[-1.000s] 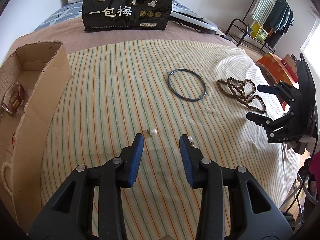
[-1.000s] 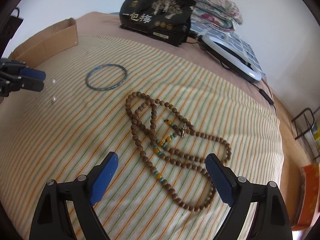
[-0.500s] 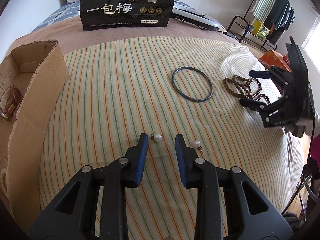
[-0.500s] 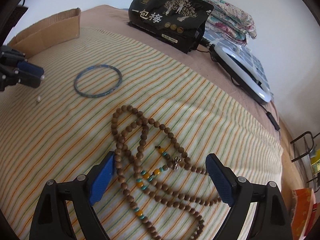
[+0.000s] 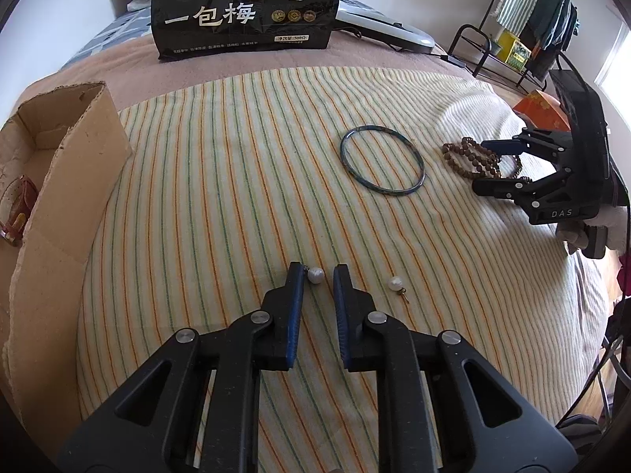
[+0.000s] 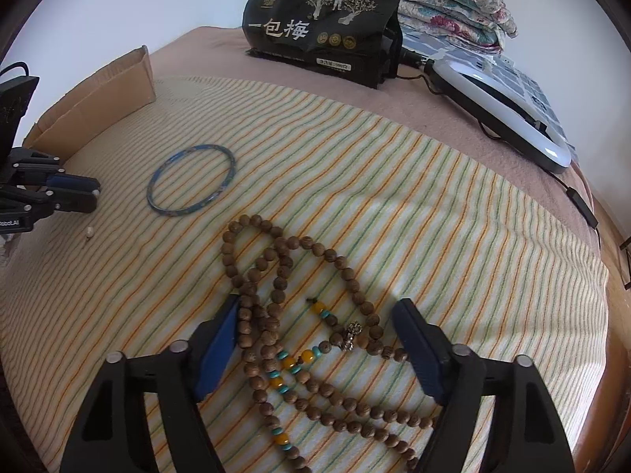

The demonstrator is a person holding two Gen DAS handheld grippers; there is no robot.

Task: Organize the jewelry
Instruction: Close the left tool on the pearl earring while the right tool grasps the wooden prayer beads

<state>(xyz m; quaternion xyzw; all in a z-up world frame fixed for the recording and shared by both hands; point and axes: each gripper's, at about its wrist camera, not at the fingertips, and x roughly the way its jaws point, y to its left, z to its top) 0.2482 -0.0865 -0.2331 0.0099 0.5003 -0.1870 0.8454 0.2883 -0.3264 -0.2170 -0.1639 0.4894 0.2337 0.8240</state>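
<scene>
My left gripper (image 5: pixel 318 272) is low over the striped cloth, its jaws narrowly apart with a pearl earring (image 5: pixel 315 275) between the fingertips. A second pearl earring (image 5: pixel 395 283) lies just to its right. A dark blue-green bangle (image 5: pixel 381 161) lies farther back. My right gripper (image 6: pixel 319 315) is open wide and straddles a brown wooden bead necklace (image 6: pixel 272 276) with yellow and turquoise beads. The right gripper also shows in the left wrist view (image 5: pixel 493 165), over the beads (image 5: pixel 469 157).
A cardboard box (image 5: pixel 63 165) with a brown watch inside stands at the left. A black snack bag (image 5: pixel 244 8) and a white device (image 6: pixel 501 106) stand at the back. A clothes rack (image 5: pixel 524 19) is at far right.
My left gripper has narrowed its jaws and moved forward around the left pearl earring. My right gripper has moved forward and down over the bead necklace.
</scene>
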